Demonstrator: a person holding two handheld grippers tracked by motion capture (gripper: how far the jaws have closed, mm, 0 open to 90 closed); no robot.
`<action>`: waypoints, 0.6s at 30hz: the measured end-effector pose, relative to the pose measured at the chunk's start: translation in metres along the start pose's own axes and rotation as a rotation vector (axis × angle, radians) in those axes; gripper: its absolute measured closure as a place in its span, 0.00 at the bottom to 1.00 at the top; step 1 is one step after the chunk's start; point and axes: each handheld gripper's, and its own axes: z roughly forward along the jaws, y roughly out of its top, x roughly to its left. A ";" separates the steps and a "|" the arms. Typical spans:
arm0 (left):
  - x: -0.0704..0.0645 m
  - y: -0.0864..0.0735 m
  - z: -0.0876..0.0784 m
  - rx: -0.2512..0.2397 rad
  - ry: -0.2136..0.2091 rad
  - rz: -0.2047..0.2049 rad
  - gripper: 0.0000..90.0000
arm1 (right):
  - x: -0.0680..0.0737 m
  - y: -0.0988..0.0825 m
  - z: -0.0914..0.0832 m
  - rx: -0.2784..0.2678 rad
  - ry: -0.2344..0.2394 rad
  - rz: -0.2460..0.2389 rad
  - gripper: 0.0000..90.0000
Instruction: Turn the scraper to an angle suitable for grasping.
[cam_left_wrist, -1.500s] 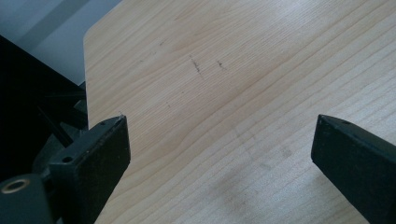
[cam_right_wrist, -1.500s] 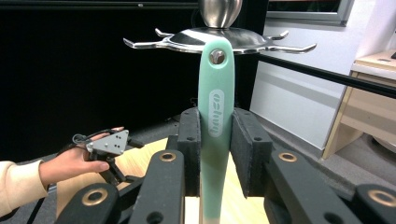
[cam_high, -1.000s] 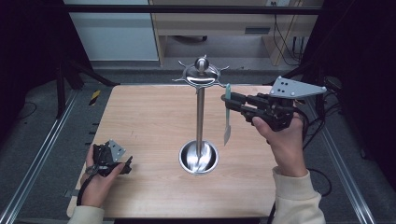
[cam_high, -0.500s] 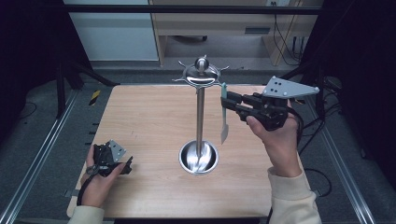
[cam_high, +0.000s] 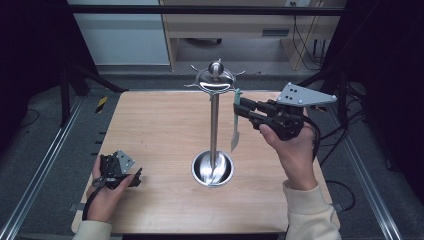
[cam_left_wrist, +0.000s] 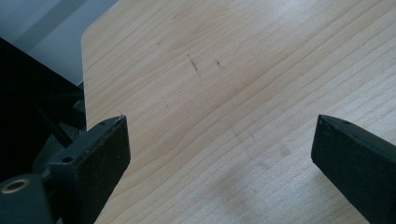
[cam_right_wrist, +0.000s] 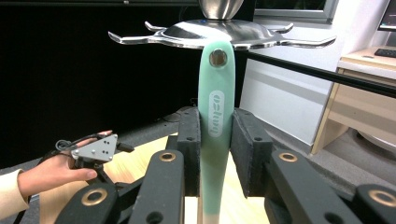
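A steel utensil stand (cam_high: 214, 125) rises mid-table from a round base dish (cam_high: 212, 169), with a hooked disc (cam_right_wrist: 219, 35) at its top. My right gripper (cam_high: 239, 109) is shut on the mint-green handle (cam_right_wrist: 215, 116) of a utensil (cam_high: 235, 136), which hangs blade down just right of the pole. In the right gripper view the handle's ringed top end sits just under the disc's hooks, my right gripper (cam_right_wrist: 215, 154) clamping it on both sides. My left gripper (cam_high: 135, 177) rests on the table at the near left, and its jaws stand open (cam_left_wrist: 219, 140) over bare wood.
The wooden table (cam_high: 160, 125) has metal rails along both sides. A desk and cables stand beyond the far edge. The left hand with its gripper (cam_right_wrist: 93, 149) appears low at the left of the right gripper view.
My right gripper has carried the utensil a little to the left, closer to the stand's pole and top disc. The left hand has stayed put.
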 end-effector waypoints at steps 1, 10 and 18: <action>0.000 0.000 0.000 0.000 0.000 0.000 0.05 | 0.000 0.000 0.000 -0.001 0.001 0.002 0.82; 0.000 0.000 0.000 0.004 -0.004 0.006 0.05 | 0.000 -0.001 0.001 -0.005 -0.006 0.006 0.77; 0.000 0.000 0.000 0.006 -0.005 0.009 0.05 | -0.002 0.001 -0.003 -0.005 -0.029 0.013 0.57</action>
